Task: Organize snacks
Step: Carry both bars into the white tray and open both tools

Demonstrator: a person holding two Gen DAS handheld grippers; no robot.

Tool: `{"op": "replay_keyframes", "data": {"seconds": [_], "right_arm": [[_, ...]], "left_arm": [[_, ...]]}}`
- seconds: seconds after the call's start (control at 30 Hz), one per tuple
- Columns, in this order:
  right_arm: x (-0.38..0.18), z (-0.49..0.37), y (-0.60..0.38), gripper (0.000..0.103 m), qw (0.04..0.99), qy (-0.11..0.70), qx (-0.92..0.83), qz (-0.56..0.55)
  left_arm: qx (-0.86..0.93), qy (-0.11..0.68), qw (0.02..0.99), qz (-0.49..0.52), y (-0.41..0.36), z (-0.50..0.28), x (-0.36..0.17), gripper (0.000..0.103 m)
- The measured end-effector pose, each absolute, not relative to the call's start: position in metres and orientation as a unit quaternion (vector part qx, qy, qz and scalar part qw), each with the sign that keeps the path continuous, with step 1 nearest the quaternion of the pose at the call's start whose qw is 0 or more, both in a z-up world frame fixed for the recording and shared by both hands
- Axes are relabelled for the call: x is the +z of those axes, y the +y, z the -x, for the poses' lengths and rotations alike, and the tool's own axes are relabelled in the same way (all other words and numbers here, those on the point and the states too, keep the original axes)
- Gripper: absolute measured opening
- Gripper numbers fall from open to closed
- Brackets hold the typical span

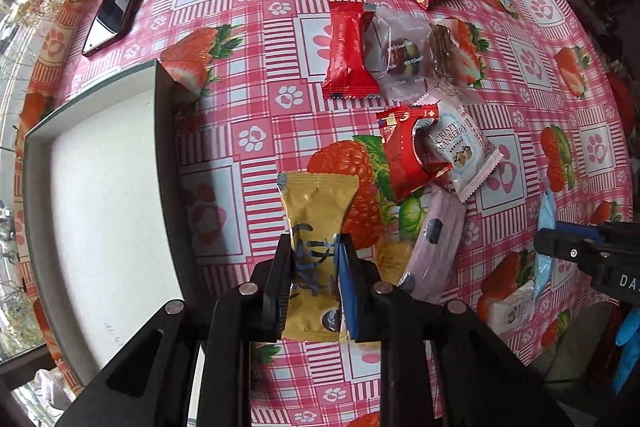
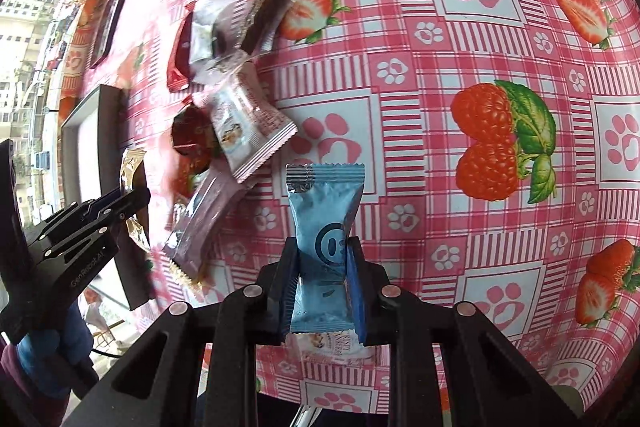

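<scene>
Two fisheye views, each mounted just behind its own tongs and looking steeply down onto the counter [image 1: 248, 39] from close above. Left view facing the tray [image 1: 104, 203] and the snack pile [image 1: 412, 147]; right view facing open cloth. Shared: that pile, the tray edge, and the opposite tongs at each frame's margin.

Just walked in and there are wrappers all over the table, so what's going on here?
A person is sorting snacks with a hand-held tool in each hand. The left tool is shut on a yellow snack packet, next to an empty white tray. The right tool is shut on a blue snack packet, above the strawberry tablecloth. More packets, including a red packet, still lie loose on the cloth; nothing is in the tray yet.
</scene>
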State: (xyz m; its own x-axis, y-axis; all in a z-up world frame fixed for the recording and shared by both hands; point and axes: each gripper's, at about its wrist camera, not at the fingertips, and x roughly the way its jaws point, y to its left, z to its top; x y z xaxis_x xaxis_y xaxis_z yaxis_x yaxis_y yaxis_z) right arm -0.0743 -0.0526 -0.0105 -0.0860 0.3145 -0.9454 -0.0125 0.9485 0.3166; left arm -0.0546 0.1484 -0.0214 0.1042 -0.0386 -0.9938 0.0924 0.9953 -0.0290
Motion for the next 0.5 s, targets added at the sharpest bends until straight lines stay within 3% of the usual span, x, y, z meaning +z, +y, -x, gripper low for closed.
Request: {"op": "replay_keyframes", "data": {"seconds": [0.3,0.5], "right_arm": [[0.029,0.079,0.053,0.024,0.654,0.722,0.22,-0.057],[0.048,0.085,0.158,0.024,0.63,0.716,0.301,-0.015]], "left_arm": [[0.027,0.644,0.764,0.017,0.219,0.094,0.02,0.024],[0.095,0.654,0.75,0.043,0.287,0.13,0.013,0.024]]}}
